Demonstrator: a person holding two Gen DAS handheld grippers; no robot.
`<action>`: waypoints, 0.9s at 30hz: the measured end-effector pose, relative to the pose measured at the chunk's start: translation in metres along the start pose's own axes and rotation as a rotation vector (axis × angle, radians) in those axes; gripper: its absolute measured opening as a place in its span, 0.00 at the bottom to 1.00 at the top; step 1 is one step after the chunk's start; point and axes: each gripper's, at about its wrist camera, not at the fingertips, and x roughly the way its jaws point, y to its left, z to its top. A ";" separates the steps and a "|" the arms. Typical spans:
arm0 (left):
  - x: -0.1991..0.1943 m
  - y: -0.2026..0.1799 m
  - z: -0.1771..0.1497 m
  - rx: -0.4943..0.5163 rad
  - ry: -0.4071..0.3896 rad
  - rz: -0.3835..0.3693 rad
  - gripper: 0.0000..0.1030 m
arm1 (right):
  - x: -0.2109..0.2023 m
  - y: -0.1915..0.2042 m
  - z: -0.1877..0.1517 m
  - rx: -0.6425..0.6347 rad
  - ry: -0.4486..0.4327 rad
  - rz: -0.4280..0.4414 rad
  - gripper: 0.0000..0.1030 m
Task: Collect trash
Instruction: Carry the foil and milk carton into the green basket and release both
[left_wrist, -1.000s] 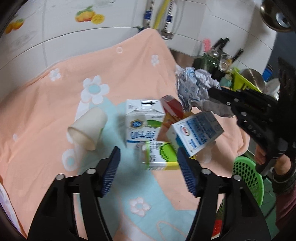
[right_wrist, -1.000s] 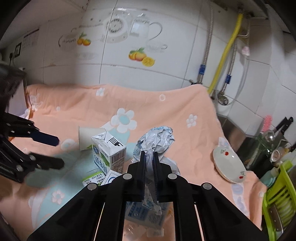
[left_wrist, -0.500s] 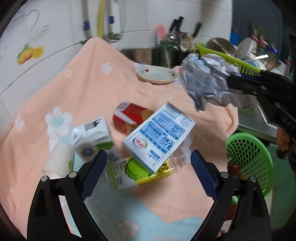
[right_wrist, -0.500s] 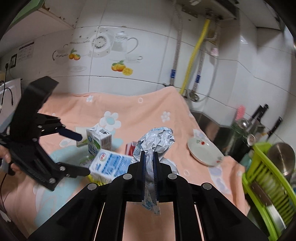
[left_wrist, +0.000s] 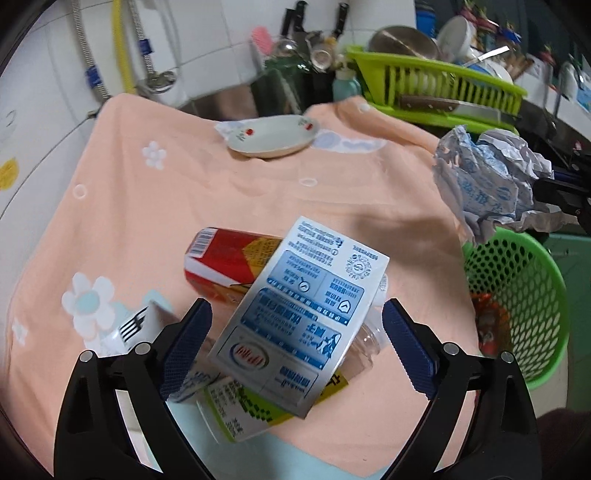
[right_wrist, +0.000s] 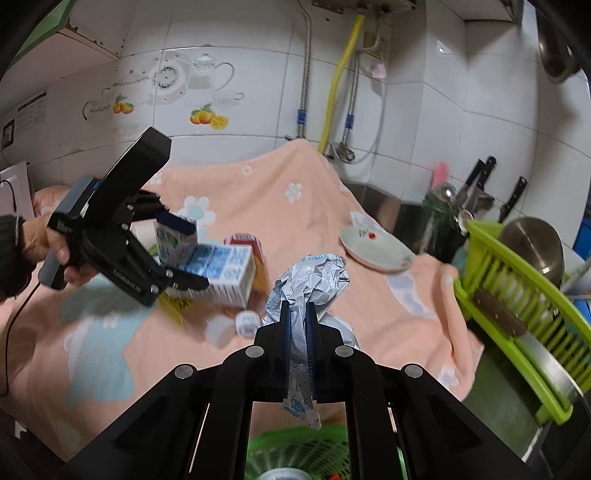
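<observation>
Right gripper (right_wrist: 296, 325): its jaws are clamping a crumpled silver-and-blue wrapper (right_wrist: 310, 280), pads pressed nearly together on the foil.
Wrapper position: in the left wrist view the wrapper (left_wrist: 487, 184) is hanging off the right edge of the table, just above the green mesh basket (left_wrist: 517, 295).
Basket: it is sitting below table level, right of the peach flowered cloth (left_wrist: 147, 221); something orange-red is lying inside, too blurred to name.
Left gripper (left_wrist: 295, 347): its blue-padded jaws are standing wide apart on either side of a blue-and-white milk carton (left_wrist: 306, 314); they appear not to be touching it, though the near edge is blurred.
Trash pile: the carton is lying tilted over a yellow-green carton (left_wrist: 251, 410) and a clear plastic bottle (left_wrist: 369, 332), with a red box (left_wrist: 229, 262) just behind.
Far side: a small white dish (left_wrist: 273, 136) is resting on the cloth, near a green dish rack (left_wrist: 436, 81).
</observation>
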 end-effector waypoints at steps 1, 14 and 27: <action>0.003 0.000 0.002 0.006 0.007 0.006 0.90 | 0.000 -0.002 -0.003 0.006 0.005 -0.005 0.07; 0.028 0.005 0.007 -0.018 0.049 -0.032 0.88 | -0.004 -0.021 -0.040 0.102 0.055 -0.040 0.07; 0.014 -0.001 0.003 -0.077 0.004 -0.051 0.73 | -0.018 -0.029 -0.064 0.173 0.081 -0.063 0.07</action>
